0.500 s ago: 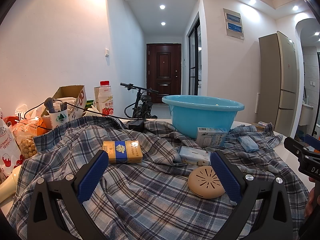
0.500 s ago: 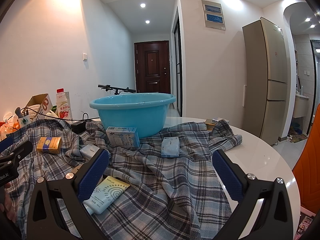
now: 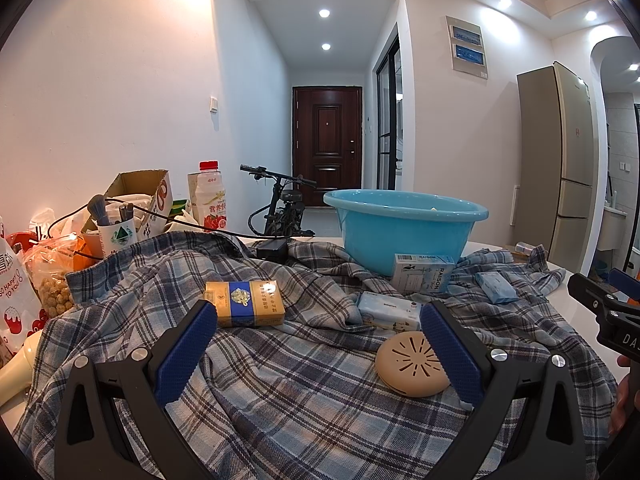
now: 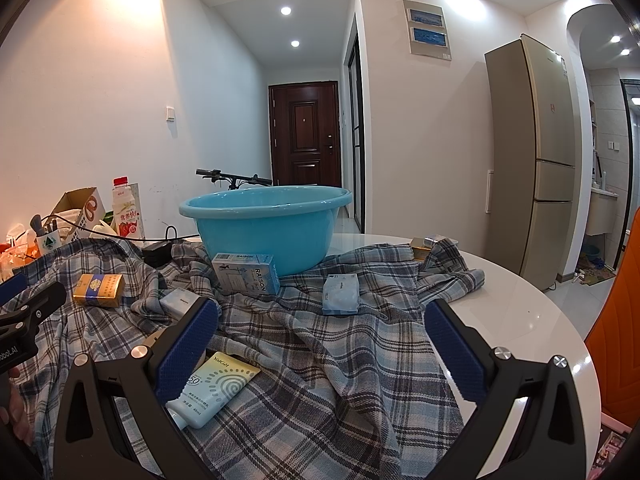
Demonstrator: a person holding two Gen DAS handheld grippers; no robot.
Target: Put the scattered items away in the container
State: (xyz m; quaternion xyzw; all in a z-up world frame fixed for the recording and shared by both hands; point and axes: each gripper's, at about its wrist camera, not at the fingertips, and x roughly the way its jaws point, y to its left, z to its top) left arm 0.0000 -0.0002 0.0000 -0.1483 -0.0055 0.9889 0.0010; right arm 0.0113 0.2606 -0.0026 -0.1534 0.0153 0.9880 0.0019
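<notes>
A blue plastic basin [image 3: 404, 226] [image 4: 266, 226] stands at the back of a plaid cloth [image 3: 300, 392] [image 4: 340, 360]. Scattered on the cloth lie a gold-and-blue box [image 3: 245, 304] [image 4: 98, 289], a white RAISON box [image 3: 422, 279] [image 4: 246, 274], a pale blue wipes pack [image 3: 388, 311], a small blue packet [image 3: 495, 287] [image 4: 340, 293], a tan round disc [image 3: 412, 364] and a sunscreen tube [image 4: 214, 388]. My left gripper [image 3: 318, 320] hovers open over the cloth, the disc by its right finger. Just as wide open, my right gripper [image 4: 320, 320] has the tube at its left finger.
Clutter at the left: a cardboard box [image 3: 140, 196], a drink bottle [image 3: 210, 198], a cup of brushes [image 3: 116, 232], snack bags [image 3: 48, 276], a black charger with cable [image 3: 272, 249]. The round white table [image 4: 520, 320] ends at the right. A fridge [image 4: 536, 160] stands beyond.
</notes>
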